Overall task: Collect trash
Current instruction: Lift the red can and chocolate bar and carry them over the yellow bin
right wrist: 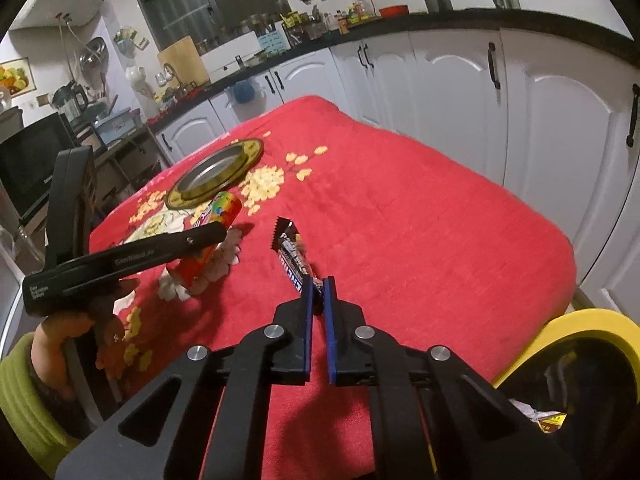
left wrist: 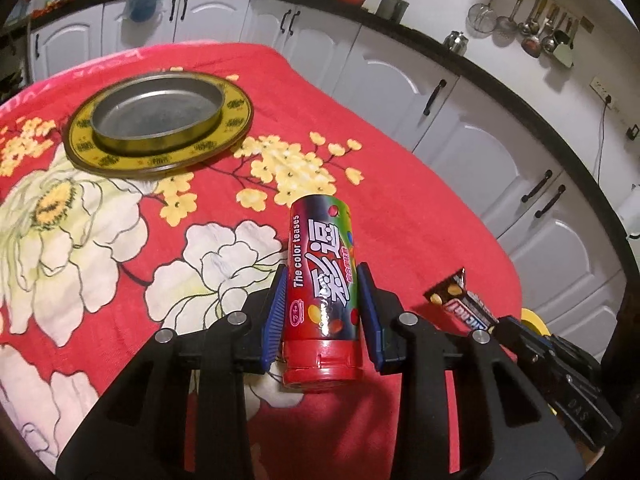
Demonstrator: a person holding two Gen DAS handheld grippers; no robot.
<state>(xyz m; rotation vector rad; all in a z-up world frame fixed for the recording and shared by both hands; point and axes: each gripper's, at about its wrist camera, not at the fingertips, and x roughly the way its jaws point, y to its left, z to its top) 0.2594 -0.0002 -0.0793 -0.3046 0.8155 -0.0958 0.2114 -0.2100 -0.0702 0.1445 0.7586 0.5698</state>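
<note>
Red-capped candy tube [left wrist: 322, 292] sits squeezed between my left gripper [left wrist: 322, 312] jaws above the flowered counter [left wrist: 120, 240]; to its right, my right gripper [right wrist: 318, 300] jaws pinch the near end of a chocolate bar wrapper [right wrist: 292, 252].

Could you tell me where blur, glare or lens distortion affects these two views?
Left wrist view: fisheye bends the counter into an arc, glare streaks the sharp candy tube. Right wrist view: the candy bar wrapper is slightly soft, corners are vignetted black.
</note>
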